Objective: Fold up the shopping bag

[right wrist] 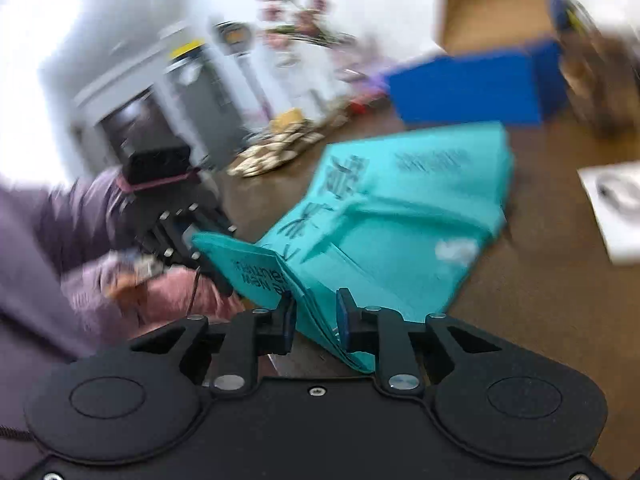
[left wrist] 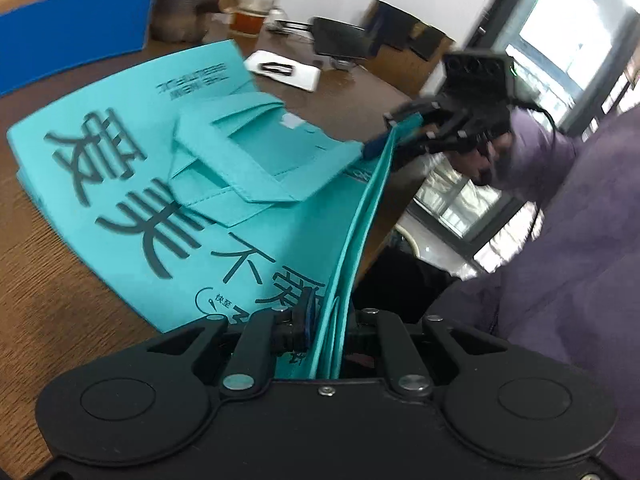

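Currently your left gripper point(left wrist: 326, 328) has its jaws clenched on one edge of the teal non-woven shopping bag with dark lettering point(left wrist: 120, 168); your right gripper point(right wrist: 316, 318) grasps the same edge further along. Bag body lies on the brown wooden tabletop point(left wrist: 48, 264), the blue box point(left wrist: 72, 36) beyond it.

Daylight pours in from the large window point(left wrist: 560, 40), which blows out to white glare. The right wrist view is heavily motion-blurred, its wall washed out; the left is sharper, smeared only along the top. Fisheye bending curves the brown wooden desk point(left wrist: 48, 272) at the edges.
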Action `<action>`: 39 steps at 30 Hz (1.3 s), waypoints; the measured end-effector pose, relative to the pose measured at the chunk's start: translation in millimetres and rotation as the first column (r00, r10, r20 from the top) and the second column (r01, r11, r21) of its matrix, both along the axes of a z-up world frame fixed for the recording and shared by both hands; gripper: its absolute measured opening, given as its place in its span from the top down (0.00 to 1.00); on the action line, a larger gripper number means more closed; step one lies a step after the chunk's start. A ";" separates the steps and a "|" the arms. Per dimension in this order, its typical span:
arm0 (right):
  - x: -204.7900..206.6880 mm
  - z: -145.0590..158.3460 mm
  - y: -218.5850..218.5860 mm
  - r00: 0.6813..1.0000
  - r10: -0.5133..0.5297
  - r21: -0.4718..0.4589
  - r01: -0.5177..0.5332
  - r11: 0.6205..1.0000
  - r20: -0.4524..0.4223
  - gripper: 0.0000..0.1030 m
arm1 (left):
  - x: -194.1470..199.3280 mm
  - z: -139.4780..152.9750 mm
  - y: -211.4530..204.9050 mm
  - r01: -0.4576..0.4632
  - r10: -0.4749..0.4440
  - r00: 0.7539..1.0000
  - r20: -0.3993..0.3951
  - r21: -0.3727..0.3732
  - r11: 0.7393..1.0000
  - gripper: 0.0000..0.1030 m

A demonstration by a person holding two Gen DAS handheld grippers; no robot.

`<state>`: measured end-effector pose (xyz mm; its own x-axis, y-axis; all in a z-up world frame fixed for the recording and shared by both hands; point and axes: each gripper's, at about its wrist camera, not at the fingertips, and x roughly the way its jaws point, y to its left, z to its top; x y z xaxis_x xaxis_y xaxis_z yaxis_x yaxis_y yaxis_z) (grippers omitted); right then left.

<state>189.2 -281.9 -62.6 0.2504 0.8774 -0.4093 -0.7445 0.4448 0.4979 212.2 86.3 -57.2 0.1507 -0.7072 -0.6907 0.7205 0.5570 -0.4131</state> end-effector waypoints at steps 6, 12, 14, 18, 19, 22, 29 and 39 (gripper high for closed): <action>24.9 -7.3 0.1 0.953 -0.120 -0.045 0.112 0.993 -0.280 0.81 | -2.8 17.7 23.3 -0.179 0.179 0.982 0.054 0.000 0.984 0.58; 47.5 -18.1 -1.6 0.885 -0.150 -0.090 0.123 0.988 -0.440 0.91 | -68.1 64.0 5.8 -0.202 0.088 0.811 0.578 0.136 0.970 0.27; 49.9 -18.2 3.6 0.883 -0.147 -0.119 0.104 0.987 -0.446 0.92 | -86.5 70.3 -17.1 -0.167 -0.018 0.699 0.714 0.188 0.968 0.26; 51.3 -17.8 10.6 0.878 -0.138 -0.141 0.082 0.987 -0.459 0.93 | -73.5 60.1 -57.8 -0.127 -0.095 0.649 0.754 0.231 0.965 0.27; 53.1 -16.3 11.7 0.876 -0.138 -0.141 0.081 0.987 -0.462 0.93 | -69.7 57.4 -61.9 -0.117 -0.103 0.656 0.747 0.235 0.965 0.27; 52.1 -16.1 6.7 0.867 -0.146 -0.124 0.098 0.987 -0.476 0.93 | -46.6 38.0 -71.9 -0.134 -0.117 0.718 0.687 0.302 0.944 0.39; 40.4 -15.2 -4.3 0.871 -0.166 -0.097 0.136 0.986 -0.463 0.93 | -16.3 16.9 -80.0 -0.209 -0.082 0.797 0.598 0.399 0.893 0.57; -25.9 57.0 4.7 0.952 -0.271 -0.348 0.303 0.887 0.140 0.45 | -7.8 6.8 -94.7 -0.187 -0.126 0.801 0.585 0.445 0.876 0.64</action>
<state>163.2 -277.2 -5.6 0.5167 0.5575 -0.6497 -0.5890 0.7823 0.2028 204.4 -8.4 -50.4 0.6458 -0.3169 -0.6946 0.7078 0.5896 0.3890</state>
